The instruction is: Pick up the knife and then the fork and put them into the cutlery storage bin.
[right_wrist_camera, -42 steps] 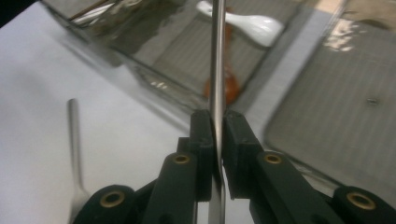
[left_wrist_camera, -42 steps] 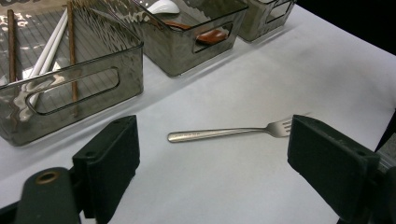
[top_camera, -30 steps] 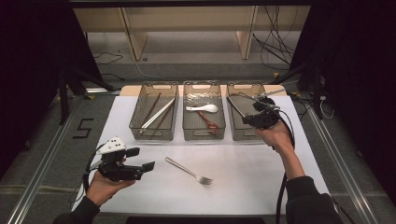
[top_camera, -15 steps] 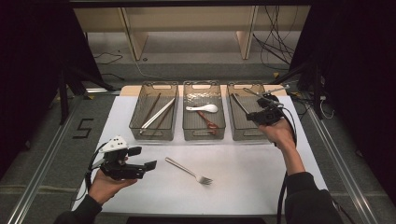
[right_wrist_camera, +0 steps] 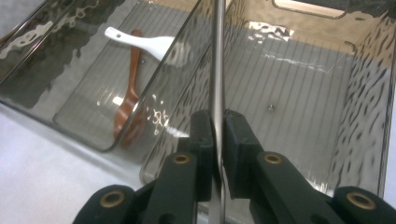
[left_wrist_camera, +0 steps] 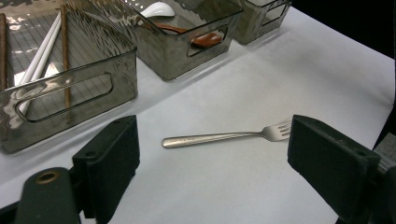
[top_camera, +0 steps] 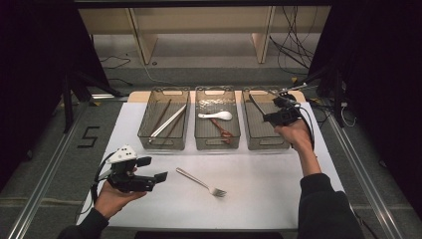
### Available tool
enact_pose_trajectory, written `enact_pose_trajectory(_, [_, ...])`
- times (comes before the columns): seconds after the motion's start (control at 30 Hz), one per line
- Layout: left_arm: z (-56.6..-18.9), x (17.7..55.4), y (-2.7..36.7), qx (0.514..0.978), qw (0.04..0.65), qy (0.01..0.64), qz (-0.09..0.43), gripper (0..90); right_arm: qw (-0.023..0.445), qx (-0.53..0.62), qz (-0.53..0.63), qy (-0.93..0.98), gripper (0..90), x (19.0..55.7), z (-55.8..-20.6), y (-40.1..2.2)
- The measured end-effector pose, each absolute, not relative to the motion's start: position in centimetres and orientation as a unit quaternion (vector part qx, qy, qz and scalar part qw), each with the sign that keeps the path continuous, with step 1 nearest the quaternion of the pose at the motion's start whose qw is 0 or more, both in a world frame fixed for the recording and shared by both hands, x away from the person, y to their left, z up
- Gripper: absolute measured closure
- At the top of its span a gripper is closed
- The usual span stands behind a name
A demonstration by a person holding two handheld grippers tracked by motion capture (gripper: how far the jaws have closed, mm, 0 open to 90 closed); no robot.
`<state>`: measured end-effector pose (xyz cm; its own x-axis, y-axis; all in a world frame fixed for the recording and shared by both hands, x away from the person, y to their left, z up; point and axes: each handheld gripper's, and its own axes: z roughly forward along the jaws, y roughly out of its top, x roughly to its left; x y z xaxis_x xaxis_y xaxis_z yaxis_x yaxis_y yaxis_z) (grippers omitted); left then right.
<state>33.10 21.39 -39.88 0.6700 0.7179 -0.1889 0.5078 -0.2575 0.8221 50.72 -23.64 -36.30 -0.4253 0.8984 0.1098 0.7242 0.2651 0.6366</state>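
Shifted slightly rightward over the past second, the right gripper hangs above the right-hand smoky clear plastic bin, its jaws pinched on a thin, flat metal utensil handle — what kind of utensil it is cannot be told. Nearest the camera, the left gripper rests low over the white table covering, jaws spread wide and holding nothing. Its own view shows a silver metal fork lying flat on the covering between the two pads, tines to the right, touched by neither. The right gripper view adds what the high view blurs — the metal strip rising upright from between the pressed pads, with the bin's ribbed floor bare beneath it. Next door, the middle bin holds a white ceramic soup spoon and a brown wooden spoon; the left bin holds pale and brown chopsticks. Beyond the table stand wooden shelf legs and loose black cables on a grey floor.
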Motion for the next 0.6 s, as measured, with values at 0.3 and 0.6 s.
enact_pose_trajectory(0.3, [-39.8,32.9,21.4,0.784,0.471,0.388,0.113,16.7,0.144,0.527,0.306,0.78,83.8,51.7,-36.3,-23.6])
enact_pose_trajectory(0.6, [-39.8,32.9,21.3,0.786,0.471,0.385,0.112,16.7,0.146,0.54,0.289,0.777,83.8,53.4,-36.4,-23.3])
